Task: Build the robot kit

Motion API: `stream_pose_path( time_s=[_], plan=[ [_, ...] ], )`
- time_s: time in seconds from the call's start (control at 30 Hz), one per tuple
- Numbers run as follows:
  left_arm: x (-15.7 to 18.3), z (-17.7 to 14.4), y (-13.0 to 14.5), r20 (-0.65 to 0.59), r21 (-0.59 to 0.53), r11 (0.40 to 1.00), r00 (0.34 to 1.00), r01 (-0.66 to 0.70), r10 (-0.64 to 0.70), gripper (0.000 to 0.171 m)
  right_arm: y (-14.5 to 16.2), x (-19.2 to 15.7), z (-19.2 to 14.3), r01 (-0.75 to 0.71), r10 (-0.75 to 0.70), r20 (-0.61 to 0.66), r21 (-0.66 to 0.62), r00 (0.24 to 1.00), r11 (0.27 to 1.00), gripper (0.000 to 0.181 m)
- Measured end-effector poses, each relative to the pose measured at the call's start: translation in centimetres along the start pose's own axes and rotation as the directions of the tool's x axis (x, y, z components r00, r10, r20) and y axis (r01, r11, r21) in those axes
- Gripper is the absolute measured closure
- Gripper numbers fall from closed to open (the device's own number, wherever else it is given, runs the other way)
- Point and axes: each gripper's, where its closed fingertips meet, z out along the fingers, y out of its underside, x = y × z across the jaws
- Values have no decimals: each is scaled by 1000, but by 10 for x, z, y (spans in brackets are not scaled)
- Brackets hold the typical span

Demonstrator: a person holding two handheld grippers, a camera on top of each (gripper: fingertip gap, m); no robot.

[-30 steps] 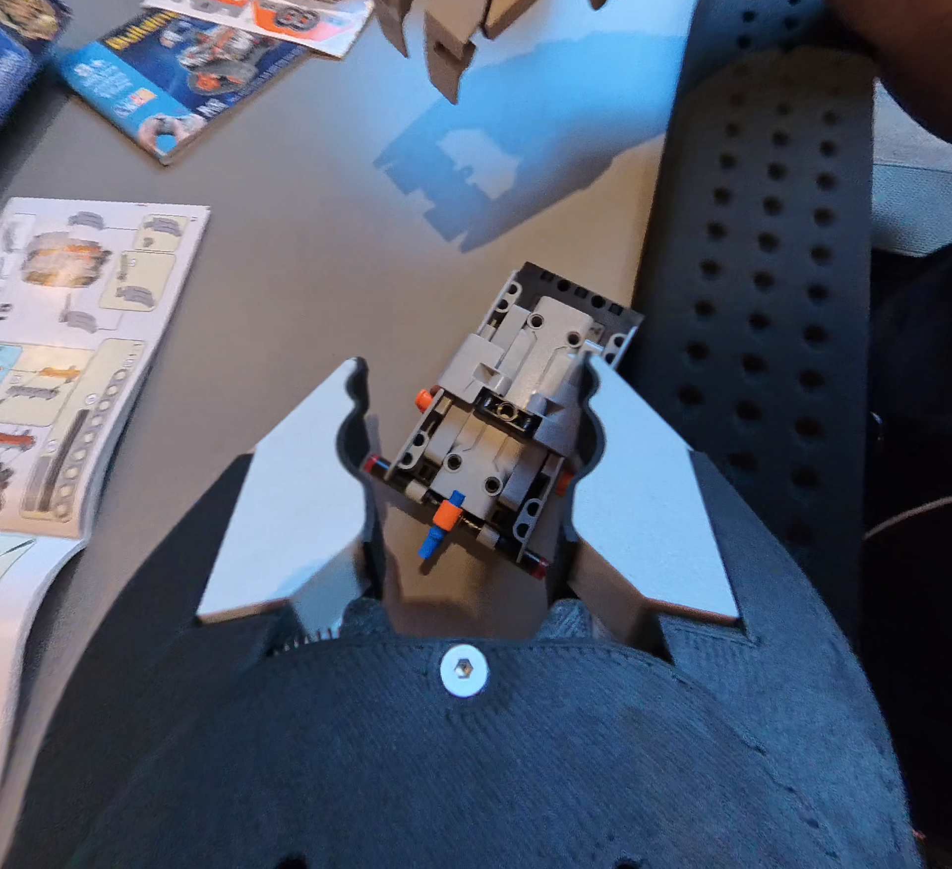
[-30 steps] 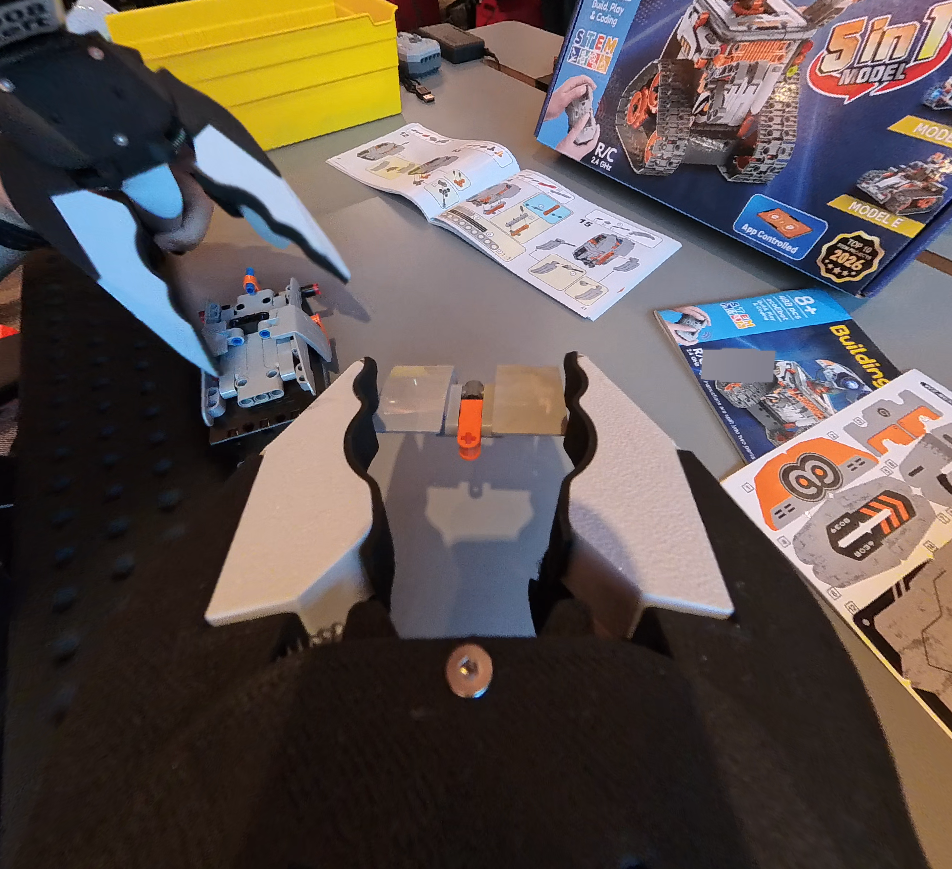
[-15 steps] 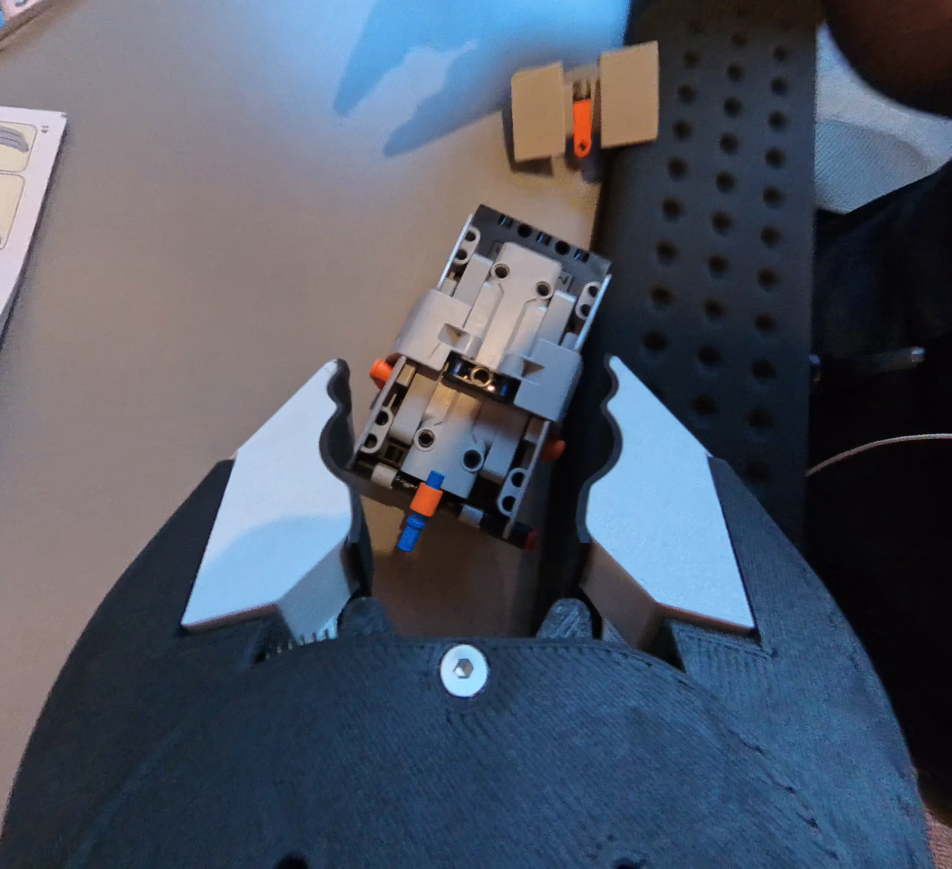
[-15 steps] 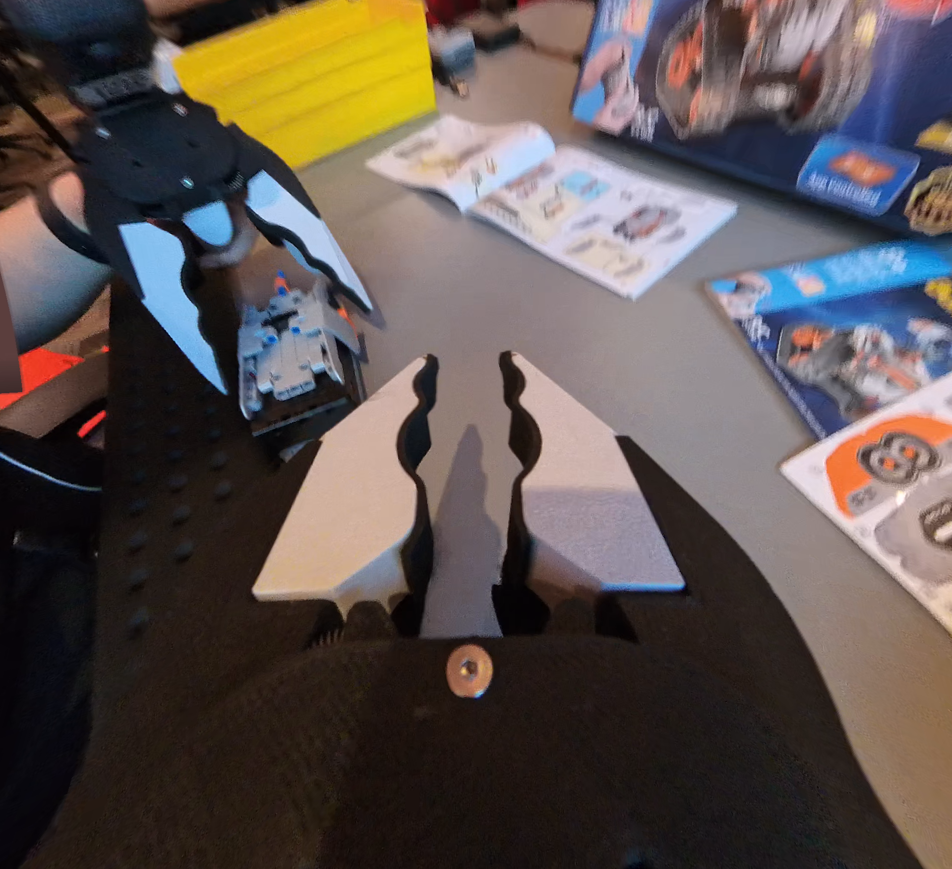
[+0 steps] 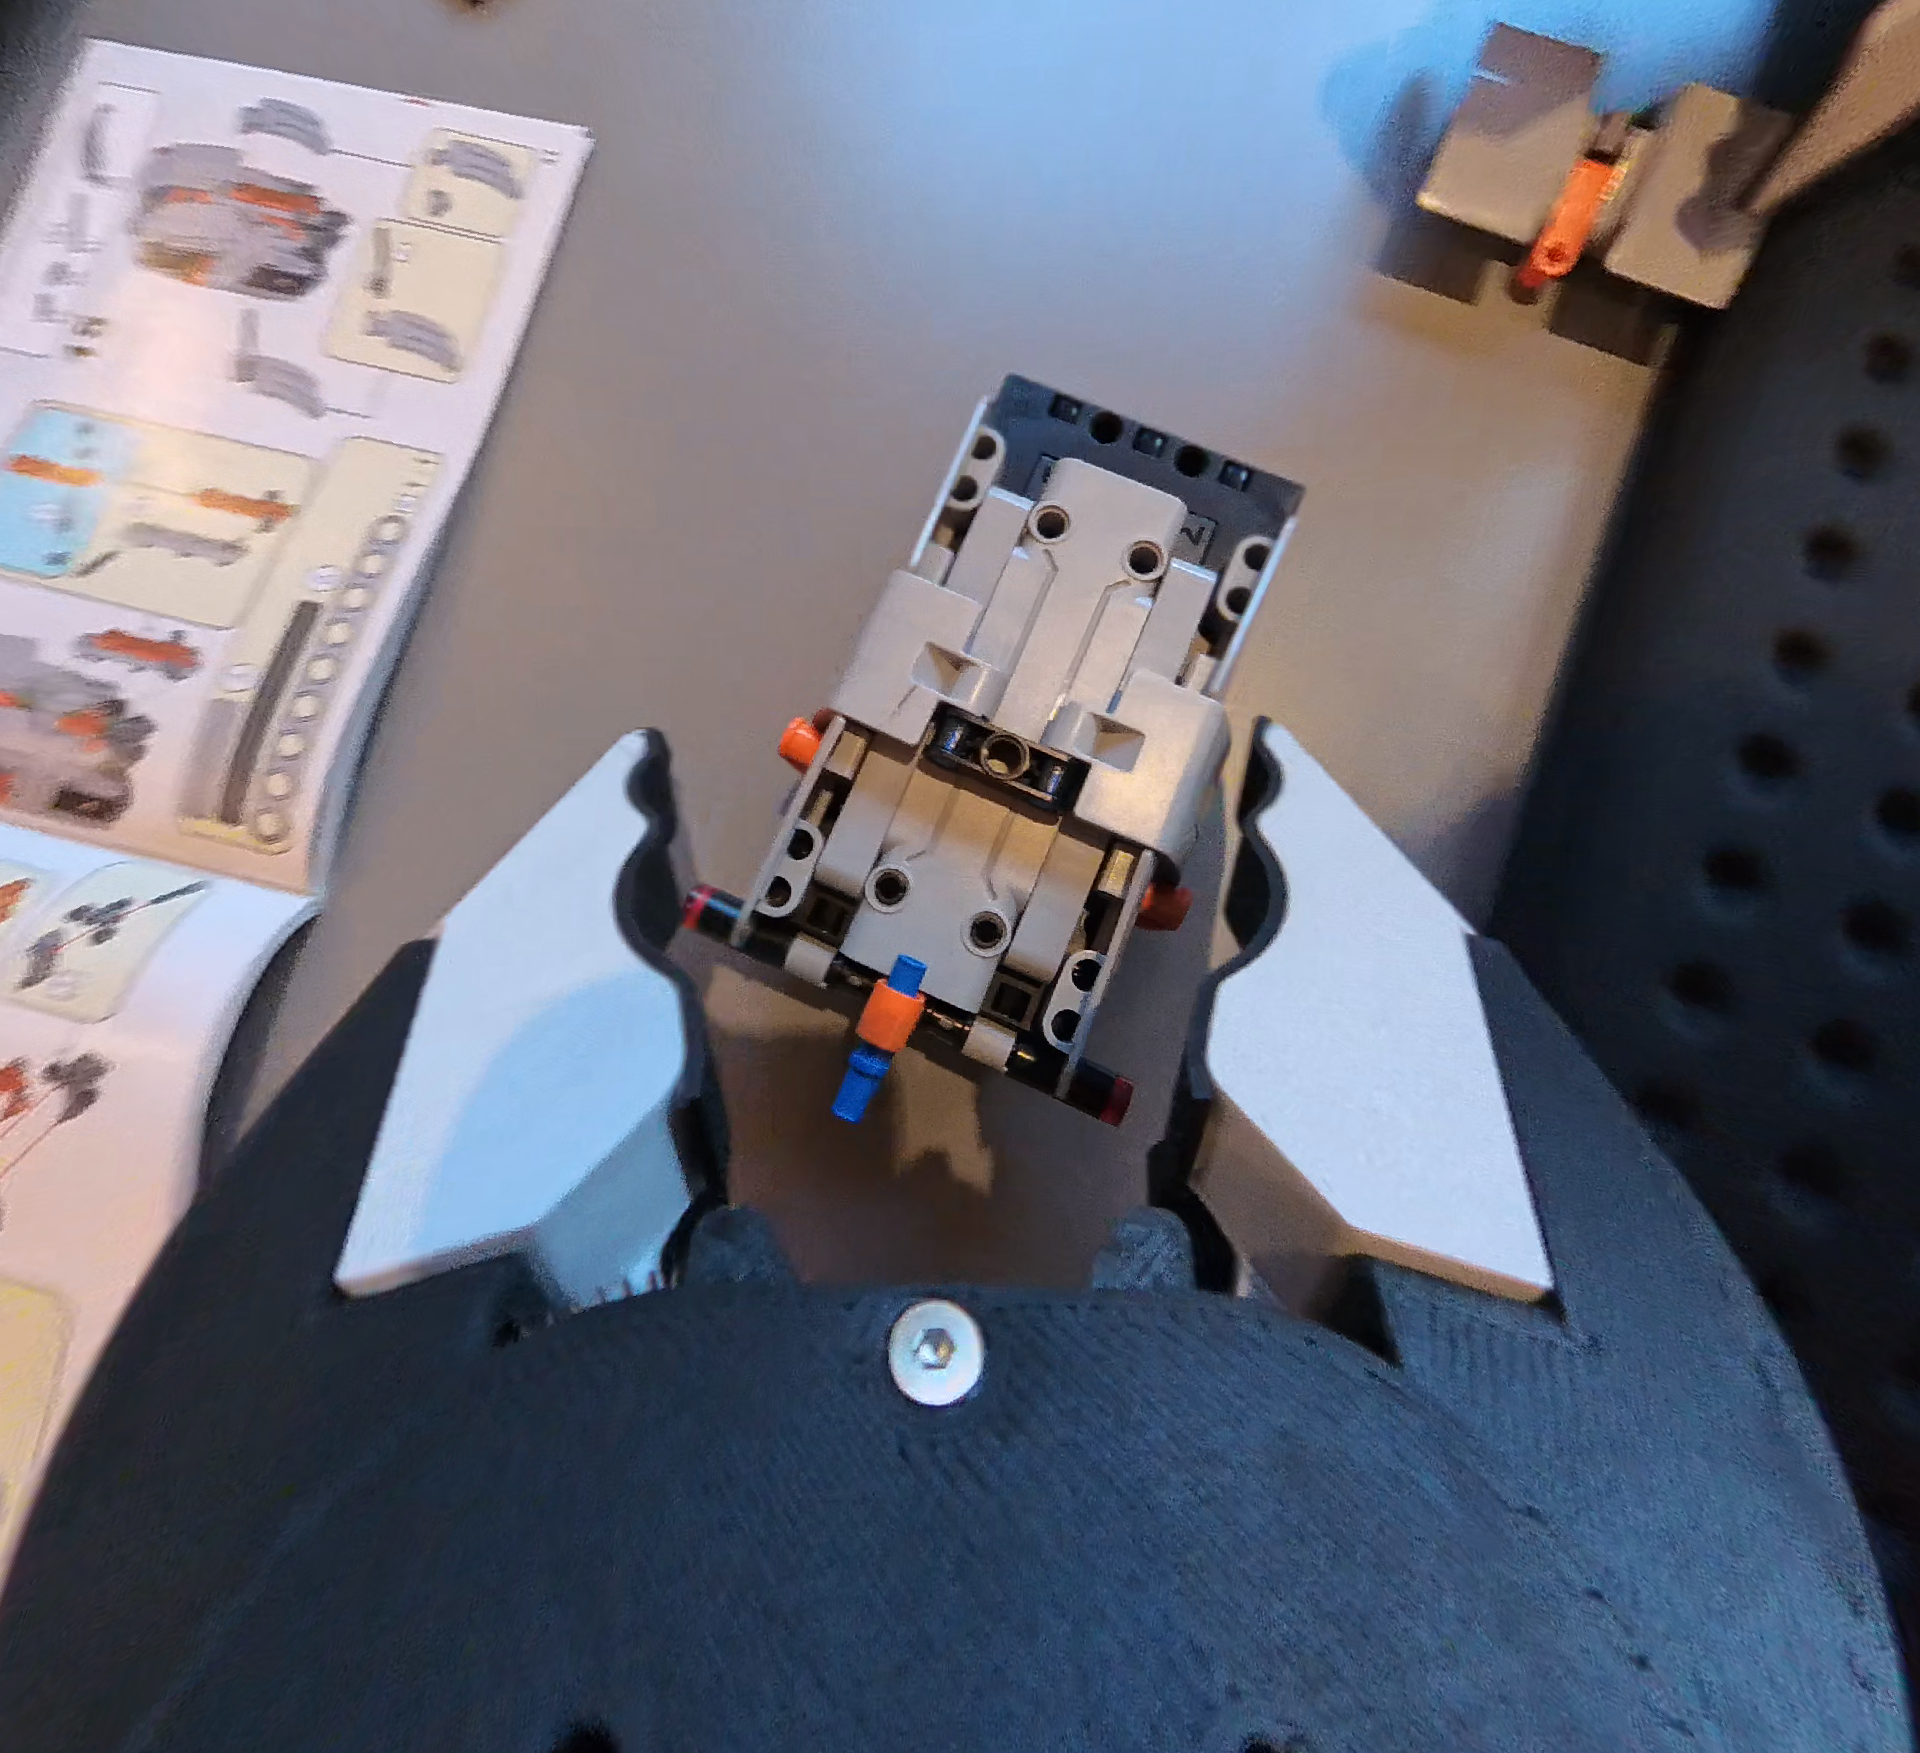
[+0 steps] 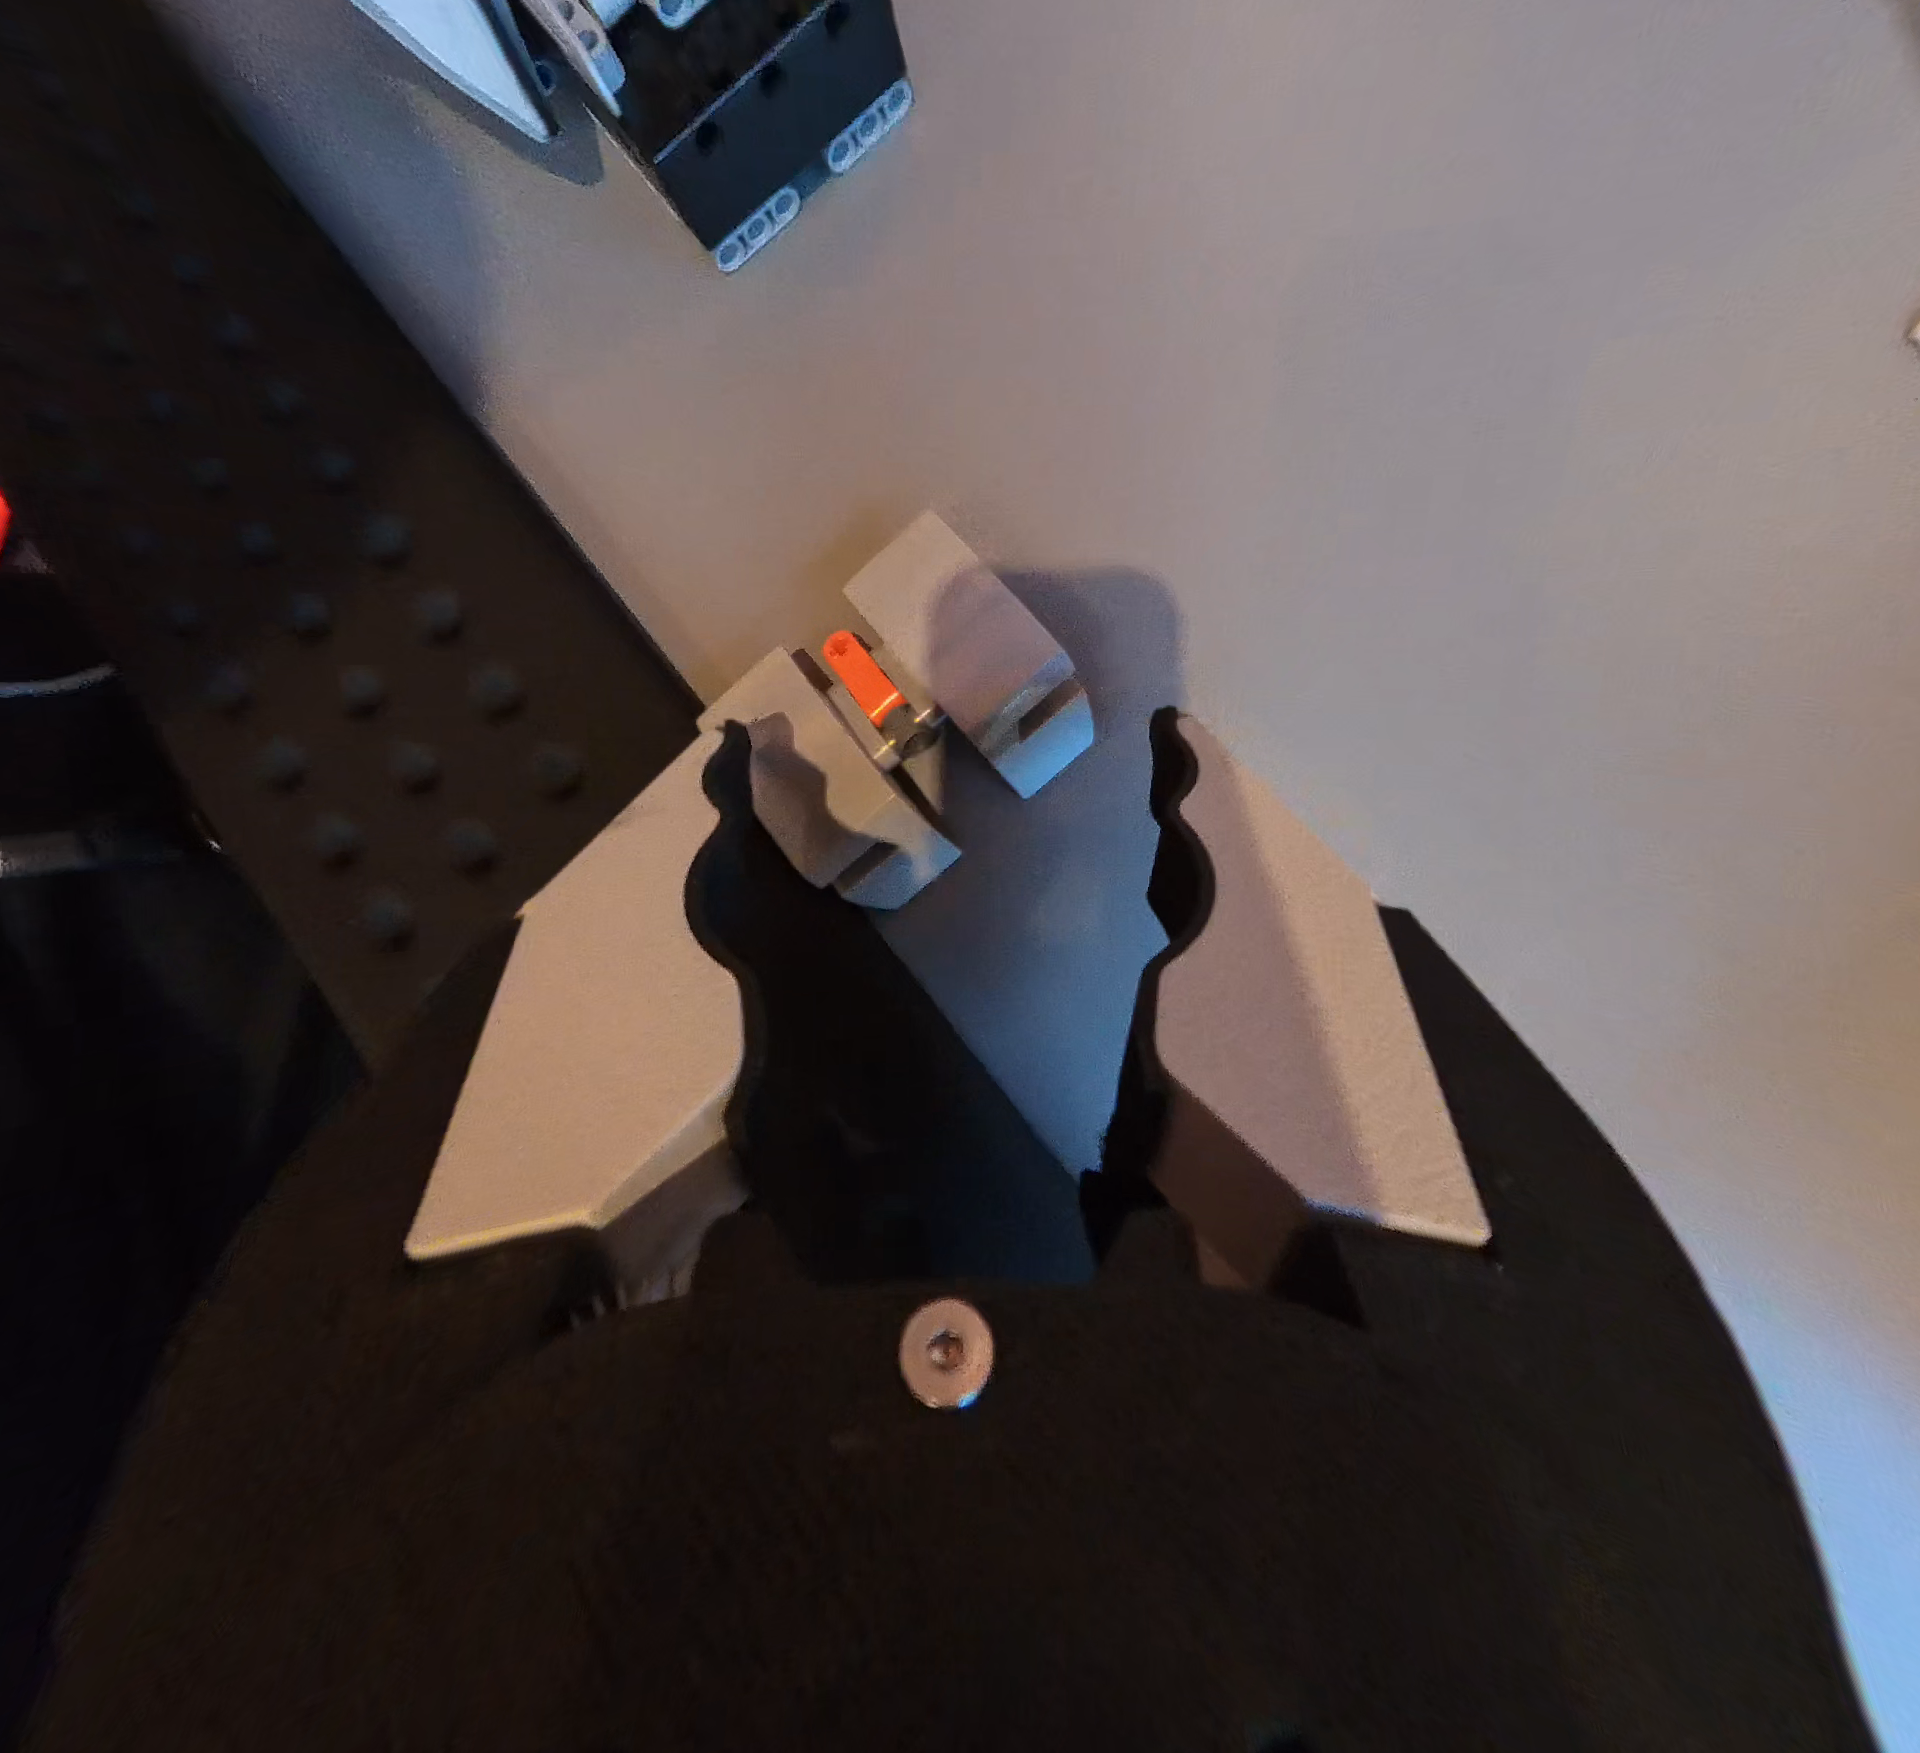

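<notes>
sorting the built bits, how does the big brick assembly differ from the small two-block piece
The big brick assembly stacks many light grey parts on a black base, with blue and orange pins; the small two-block piece is just two grey blocks joined by one orange connector. The assembly sits between the open left gripper fingers; the piece lies at the open right gripper tips. Both rest on the grey table.

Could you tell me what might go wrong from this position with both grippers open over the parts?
1. The small grey piece lies skewed across the open right gripper, so closing may twist it away.
2. It sits by the table edge and could slide off.
3. The left gripper may snag the block assembly's side pins.
</notes>
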Motion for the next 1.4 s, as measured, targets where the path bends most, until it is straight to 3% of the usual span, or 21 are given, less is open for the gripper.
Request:
stream_pose_path(
  time_s=[0.07,0.17,0.27,0.43,0.57,0.63,0.77,0.9,1.0,1.07,1.23,1.3,1.4],
  plan=[
    [-1,-7,-10,44,29,999,999,13,-15,52,0,-2,-2,-89,89,-15,-27,996,996,103],
    [5,-23,-29,112,113,994,994,-1,-12,56,-1,-12,-2,-159,157,-49,-46,986,986,95],
    [15,-31,-36,102,148,989,994,9,-24,59,-7,-7,5,-155,148,-172,-26,974,988,93],
    [27,-29,-33,57,133,991,998,5,-12,61,4,-6,8,-67,30,-230,-157,973,985,103],
    [33,-31,-29,49,118,993,999,-23,17,62,22,27,-21,62,-171,-306,-336,937,940,105],
    [35,-33,-28,47,124,992,999,-26,20,63,26,48,-35,55,-188,-350,-356,918,933,108],
    [37,-35,-28,38,147,989,999,-10,5,65,24,37,-31,-135,91,-213,-202,973,970,110],
    [41,-38,-29,31,153,988,999,17,-22,67,-6,29,-20,-349,360,-194,88,912,933,86],
    [45,-40,-31,40,149,988,999,26,-33,68,-10,38,-14,-294,316,-402,116,860,949,72],
    [49,-41,-34,35,155,987,998,37,-43,69,-3,45,-13,-276,290,-487,101,824,956,72],
    [62,-41,-35,-1,180,983,999,32,-32,74,28,51,-14,-341,296,-485,-5,823,940,76],
    [61,-37,-30,-1,151,988,1000,26,-27,73,28,54,-23,-308,259,-477,-26,840,951,85],
    [51,-35,-23,62,70,997,998,-27,23,72,16,51,-14,-271,246,-368,-17,897,962,88]
  ],
)
